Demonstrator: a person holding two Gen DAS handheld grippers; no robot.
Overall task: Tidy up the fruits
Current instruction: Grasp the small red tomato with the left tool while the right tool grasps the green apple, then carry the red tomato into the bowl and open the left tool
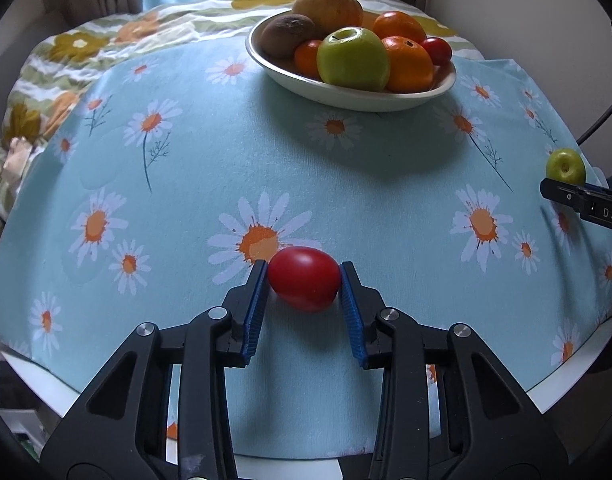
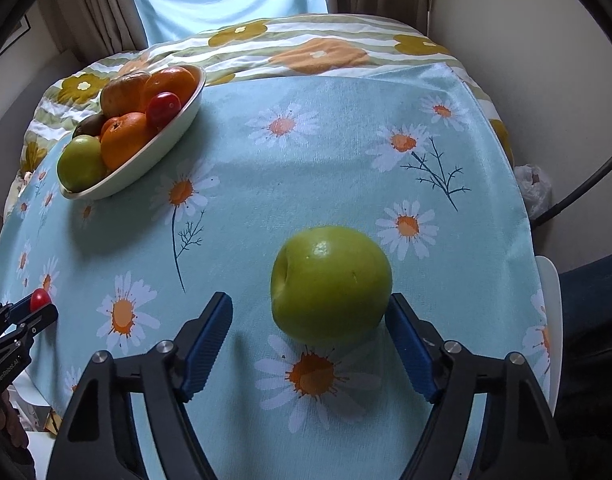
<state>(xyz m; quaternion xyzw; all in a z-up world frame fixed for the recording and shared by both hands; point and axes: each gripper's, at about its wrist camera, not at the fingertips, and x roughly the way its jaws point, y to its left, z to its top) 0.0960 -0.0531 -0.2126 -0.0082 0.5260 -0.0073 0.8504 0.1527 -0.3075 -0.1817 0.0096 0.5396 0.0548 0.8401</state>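
A small red tomato [image 1: 304, 280] lies on the daisy tablecloth, and my left gripper [image 1: 303, 266] is shut on it, both blue pads pressing its sides. In the right wrist view that gripper [image 2: 22, 320] shows at the left edge with the tomato [image 2: 40, 300]. A green apple [image 2: 330, 284] rests on the cloth between the fingers of my right gripper [image 2: 310, 299]. The right pad [image 2: 406, 340] is at the apple's side, while the left pad [image 2: 210, 340] stands well apart, so it is open. The left wrist view shows this apple [image 1: 566, 166] at the far right.
A cream oval bowl [image 1: 346, 96] [image 2: 146, 156] at the back holds a green apple, oranges, a kiwi, a small tomato and a brownish fruit. The table's white edge [image 1: 566, 380] runs close in front. A striped flowered cloth [image 2: 306, 44] covers the far side. A dark cable [image 2: 586, 184] hangs right.
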